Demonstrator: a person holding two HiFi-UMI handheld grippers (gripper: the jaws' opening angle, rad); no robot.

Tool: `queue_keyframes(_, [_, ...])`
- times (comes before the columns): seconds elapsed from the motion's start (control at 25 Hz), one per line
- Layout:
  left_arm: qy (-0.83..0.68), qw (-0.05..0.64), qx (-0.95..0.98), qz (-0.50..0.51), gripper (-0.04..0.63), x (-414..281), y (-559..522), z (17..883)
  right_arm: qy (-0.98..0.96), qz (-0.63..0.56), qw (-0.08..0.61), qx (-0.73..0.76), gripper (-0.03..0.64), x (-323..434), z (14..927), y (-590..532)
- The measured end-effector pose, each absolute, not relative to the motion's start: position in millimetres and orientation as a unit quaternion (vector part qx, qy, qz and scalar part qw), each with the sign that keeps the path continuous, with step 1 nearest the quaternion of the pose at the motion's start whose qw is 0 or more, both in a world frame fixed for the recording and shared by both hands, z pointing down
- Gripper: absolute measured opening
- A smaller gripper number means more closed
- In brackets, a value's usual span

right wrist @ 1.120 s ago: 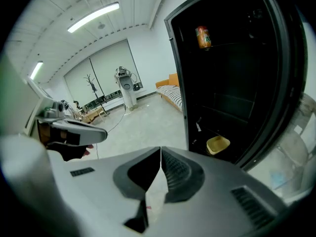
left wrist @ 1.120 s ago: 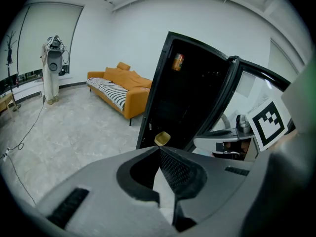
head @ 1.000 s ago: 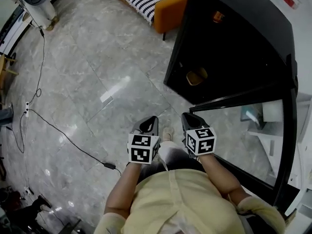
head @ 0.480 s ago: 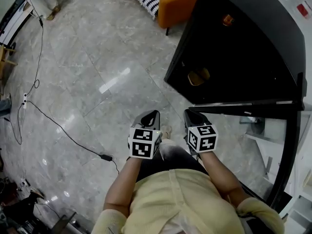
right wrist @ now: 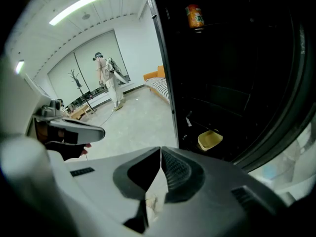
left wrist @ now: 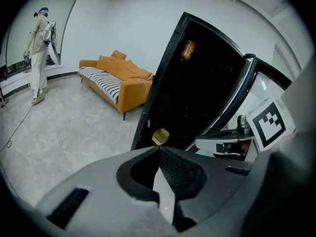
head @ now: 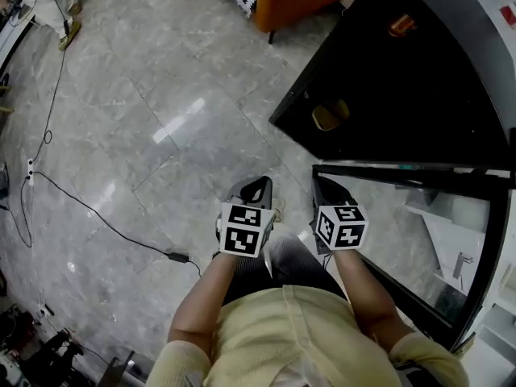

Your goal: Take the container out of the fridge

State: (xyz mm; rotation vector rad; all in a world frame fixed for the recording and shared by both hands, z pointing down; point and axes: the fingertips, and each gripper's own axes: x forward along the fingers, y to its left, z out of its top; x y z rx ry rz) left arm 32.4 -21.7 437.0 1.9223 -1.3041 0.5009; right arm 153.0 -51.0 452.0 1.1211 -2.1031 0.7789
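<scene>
A small yellow container (head: 326,115) sits low in the dark inside of the black fridge (head: 419,79); it also shows in the left gripper view as the container (left wrist: 160,136) and in the right gripper view as the container (right wrist: 210,140). An orange can (right wrist: 194,16) stands on a high shelf. My left gripper (head: 256,190) and right gripper (head: 326,190) hang side by side in front of the person's body, short of the fridge. Both are shut and hold nothing, with the tips of the left gripper (left wrist: 159,148) and of the right gripper (right wrist: 161,149) meeting.
The fridge's glass door (head: 419,216) swings out on the right, close to my right gripper. An orange sofa (left wrist: 116,78) stands left of the fridge. A cable (head: 97,216) crosses the grey stone floor. Another person (right wrist: 106,78) stands far back in the room.
The head view has shifted toward the fridge, so more of the glass door shows. Both grippers stay shut and keep their side-by-side pose, drifting slightly right.
</scene>
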Motion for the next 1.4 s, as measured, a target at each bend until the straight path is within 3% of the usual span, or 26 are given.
queue_keyframes(0.28, [-0.481,0.382,0.763,0.203,0.021,13.9,-23.8,462.0,-0.774,0.311,0.292,0.468,0.029,133.7,471.7,-56.6])
queue_keyframes(0.76, [-0.43,0.389,0.787,0.212,0.021,19.2,-28.5,500.6,-0.761,0.297,0.322,0.479,0.029,137.6,513.2,-66.4])
queue_keyframes(1.4, [-0.483,0.397,0.75,0.216,0.023,26.4,-58.0,574.9,-0.794,0.171,0.389,0.435,0.029,160.0,584.4,-131.7])
